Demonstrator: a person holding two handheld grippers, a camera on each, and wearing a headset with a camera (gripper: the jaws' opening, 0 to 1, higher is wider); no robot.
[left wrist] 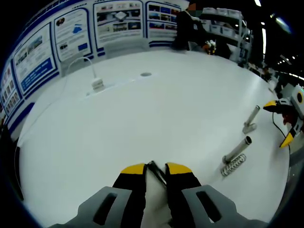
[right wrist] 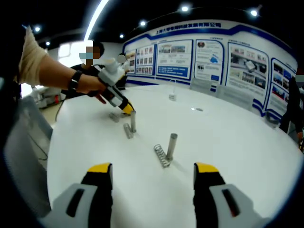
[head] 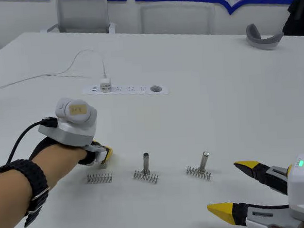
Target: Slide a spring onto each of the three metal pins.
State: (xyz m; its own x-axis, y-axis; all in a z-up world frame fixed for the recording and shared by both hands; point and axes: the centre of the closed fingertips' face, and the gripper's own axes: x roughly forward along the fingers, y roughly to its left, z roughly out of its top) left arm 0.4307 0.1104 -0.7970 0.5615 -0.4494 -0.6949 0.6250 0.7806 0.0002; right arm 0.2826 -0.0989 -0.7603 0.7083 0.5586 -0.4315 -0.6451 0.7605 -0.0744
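At lower left, the left gripper (head: 105, 154), pinching a thin dark metal pin (left wrist: 156, 172), was just above the sideways-lying coiled steel spring (head: 99, 177); the right gripper (head: 224, 187) gaped wide, empty.

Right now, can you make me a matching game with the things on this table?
Things: 1 right tongs; 2 middle pin; 3 power strip; 4 left tongs.
States: a standing upright; b holds a white plug; c wide open; d shut on the left pin.
Pairs: 1-c; 2-a; 3-b; 4-d.
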